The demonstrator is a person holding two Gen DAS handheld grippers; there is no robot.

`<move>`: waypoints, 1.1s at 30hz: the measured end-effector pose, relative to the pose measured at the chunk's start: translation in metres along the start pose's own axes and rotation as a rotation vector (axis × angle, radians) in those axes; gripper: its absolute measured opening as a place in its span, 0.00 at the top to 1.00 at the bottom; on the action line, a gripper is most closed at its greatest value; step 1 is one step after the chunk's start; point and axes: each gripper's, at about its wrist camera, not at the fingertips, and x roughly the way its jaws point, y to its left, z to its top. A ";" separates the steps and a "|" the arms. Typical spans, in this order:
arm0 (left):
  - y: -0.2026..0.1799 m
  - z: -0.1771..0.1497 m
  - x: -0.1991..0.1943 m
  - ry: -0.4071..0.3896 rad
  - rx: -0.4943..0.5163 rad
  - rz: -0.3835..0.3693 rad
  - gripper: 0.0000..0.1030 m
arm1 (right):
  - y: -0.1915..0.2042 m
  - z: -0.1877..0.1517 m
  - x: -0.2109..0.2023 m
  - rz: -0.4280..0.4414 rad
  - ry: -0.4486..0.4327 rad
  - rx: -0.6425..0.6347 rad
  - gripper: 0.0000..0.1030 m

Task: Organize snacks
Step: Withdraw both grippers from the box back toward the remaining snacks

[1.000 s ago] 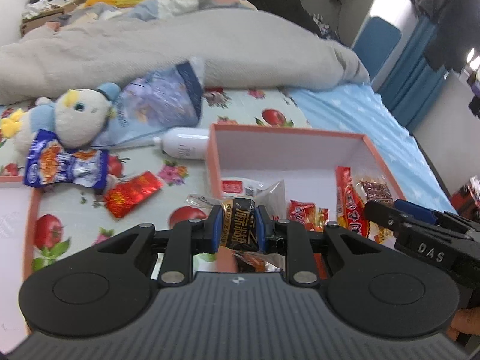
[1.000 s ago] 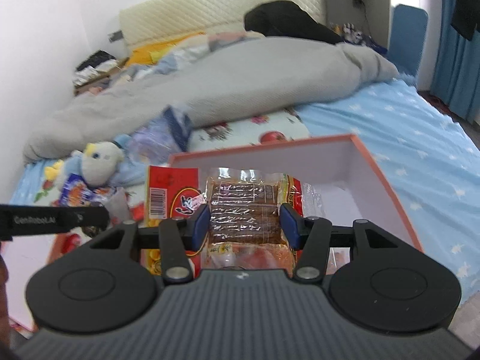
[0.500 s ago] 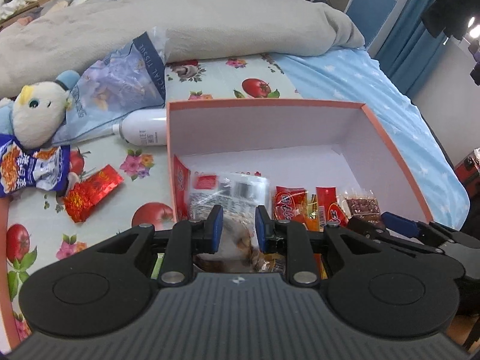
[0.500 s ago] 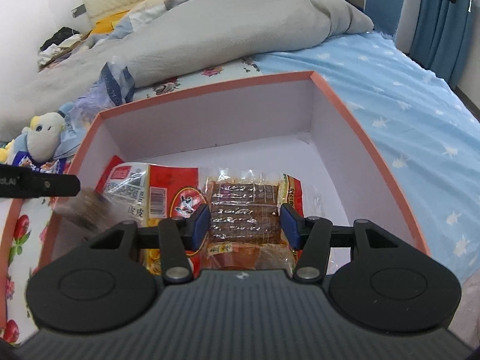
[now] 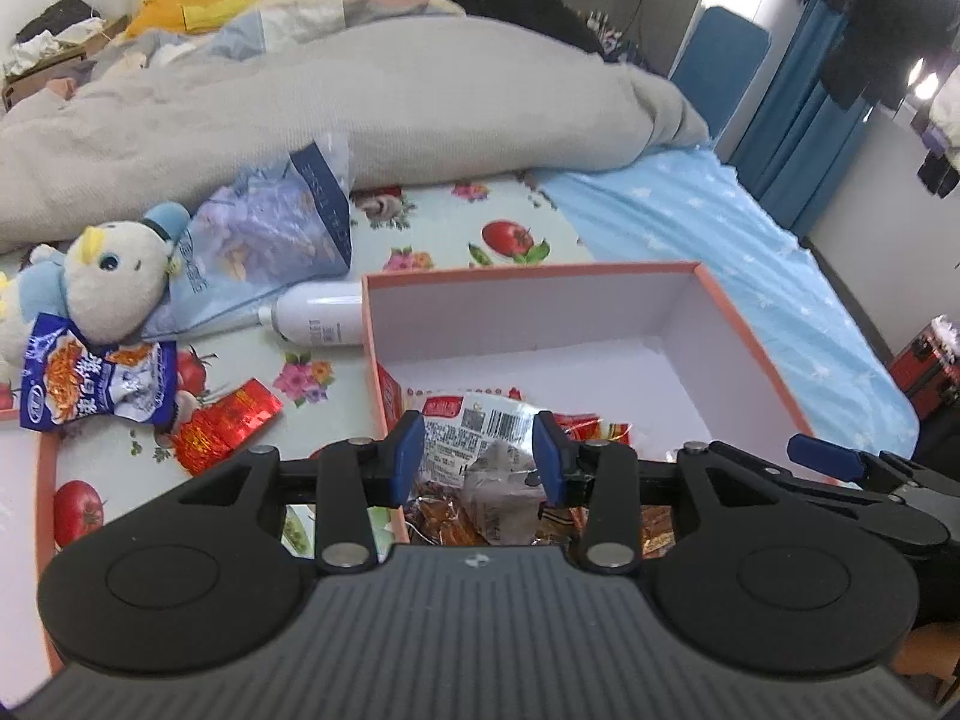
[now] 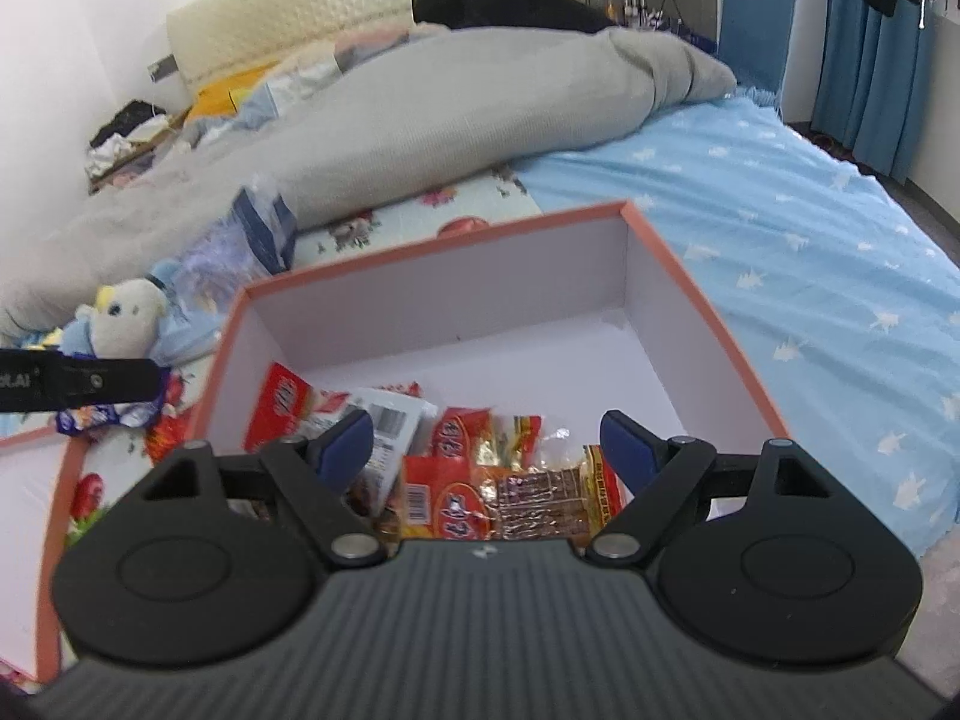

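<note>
Snacks lie heaped in the near end of the orange-rimmed box on the bed, right under both tongs. Left tongs hang over that heap with the blue pads spread and nothing between them; a clear packet with a barcode label lies in the box below the gap. Right tongs stand wider apart still, also empty, above red candy wrappers and a clear pack of brown bars. In the left view the right tongs' blue tip shows at 4 o'clock, over the box's near right corner. The box's far half is bare white floor and white walls.

Outside the box, at 9 o'clock from the left tongs, a shiny red packet lies on the fruit-print sheet, and beyond it at 10 o'clock a blue-and-white snack bag rests against a plush duck. A white bottle lies on its side, its end at the box's far left corner. Behind it at 11 o'clock leans a blue tissue pack. A grey blanket is bunched across the bed at 12 o'clock, with a pale blue starred sheet running off at 2 o'clock. Part of a second orange-rimmed piece shows at the left edge.
</note>
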 end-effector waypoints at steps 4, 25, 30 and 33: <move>0.003 -0.001 -0.028 -0.043 0.015 -0.003 0.55 | 0.010 0.002 -0.025 0.001 -0.051 0.004 0.18; 0.071 -0.067 -0.162 -0.202 -0.029 0.032 0.55 | 0.093 -0.039 -0.104 0.079 -0.172 -0.055 0.18; 0.094 -0.082 -0.179 -0.213 -0.061 0.048 0.55 | 0.118 -0.045 -0.107 0.110 -0.173 -0.072 0.18; 0.108 -0.089 -0.190 -0.221 -0.082 0.064 0.55 | 0.132 -0.046 -0.111 0.136 -0.186 -0.101 0.18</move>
